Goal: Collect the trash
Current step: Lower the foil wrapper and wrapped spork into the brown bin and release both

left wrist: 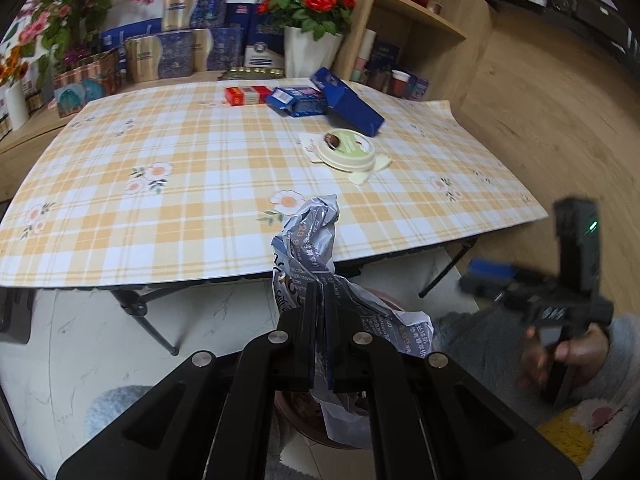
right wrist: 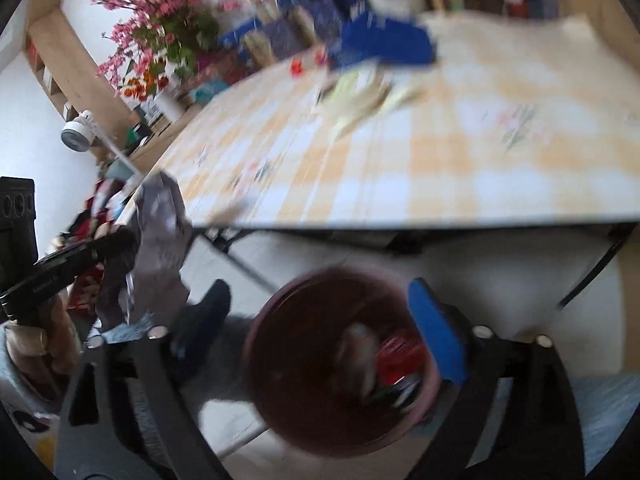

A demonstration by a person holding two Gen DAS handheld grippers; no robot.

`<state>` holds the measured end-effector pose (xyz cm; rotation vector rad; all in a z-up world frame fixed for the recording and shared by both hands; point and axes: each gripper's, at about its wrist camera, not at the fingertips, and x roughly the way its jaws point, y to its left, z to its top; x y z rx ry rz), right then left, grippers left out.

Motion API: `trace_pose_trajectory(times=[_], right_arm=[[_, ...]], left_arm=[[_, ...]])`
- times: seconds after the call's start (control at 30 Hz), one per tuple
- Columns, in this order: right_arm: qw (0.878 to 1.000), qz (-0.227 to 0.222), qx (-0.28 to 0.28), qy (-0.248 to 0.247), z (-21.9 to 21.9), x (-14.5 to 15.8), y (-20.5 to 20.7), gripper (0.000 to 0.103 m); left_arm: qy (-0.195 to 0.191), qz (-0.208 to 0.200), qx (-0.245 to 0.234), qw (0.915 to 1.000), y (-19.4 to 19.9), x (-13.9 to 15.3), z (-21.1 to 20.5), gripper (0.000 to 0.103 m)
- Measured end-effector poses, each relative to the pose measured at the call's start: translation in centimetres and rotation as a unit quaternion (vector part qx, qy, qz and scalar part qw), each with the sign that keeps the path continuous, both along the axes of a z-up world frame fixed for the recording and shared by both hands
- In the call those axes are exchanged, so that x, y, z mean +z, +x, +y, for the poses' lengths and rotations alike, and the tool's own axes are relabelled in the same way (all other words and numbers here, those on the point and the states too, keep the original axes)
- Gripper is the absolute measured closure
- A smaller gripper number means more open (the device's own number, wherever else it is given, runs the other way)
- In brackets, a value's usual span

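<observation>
A crumpled silver-blue wrapper sticks up from my left gripper, which is shut on it above the floor, just off the table's near edge. Right under it shows part of a maroon bin. In the blurred right wrist view my right gripper stands open over that bin, nothing between its blue pads. Several pieces of trash, red and pale, lie inside. The wrapper and left gripper appear at the left. A hand holds the right gripper at the right.
The table with a yellow checked cloth carries blue boxes, a red box and a round cream lid. Flower pots and tins line the back. A wooden shelf stands at the back right. Folding table legs are near the bin.
</observation>
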<state>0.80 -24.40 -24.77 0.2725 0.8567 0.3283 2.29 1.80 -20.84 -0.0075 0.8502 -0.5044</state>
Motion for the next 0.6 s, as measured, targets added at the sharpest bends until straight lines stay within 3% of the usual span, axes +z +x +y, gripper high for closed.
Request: trace_pose_trajectory(times=[0.2, 0.33, 0.5, 0.6], right_arm=[[0.988, -0.086, -0.035, -0.125, -1.7, 1.7, -1.6, 0.006], [0.993, -0.061, -0.052, -0.087, -3.1, 0.3, -1.2, 0.006], [0.990, -0.050, -0.067, -0.109, -2.7, -0.4, -0.7, 0.006], [0.990, -0.040, -0.073, -0.111, -2.5, -0.9, -0.6, 0.006]], left_arm=[[0.013, -0.010, -0.047, 0.9987, 0.0, -1.5, -2.3, 0.099], [0.019, 0.010, -0.068, 0.9975, 0.1, -3.7, -4.1, 0.099], [0.043, 0.043, -0.102, 0.9930, 0.1, -6.2, -6.1, 0.098], [0.054, 0.060, -0.097, 0.9919, 0.4, -7.3, -6.2, 0.098]])
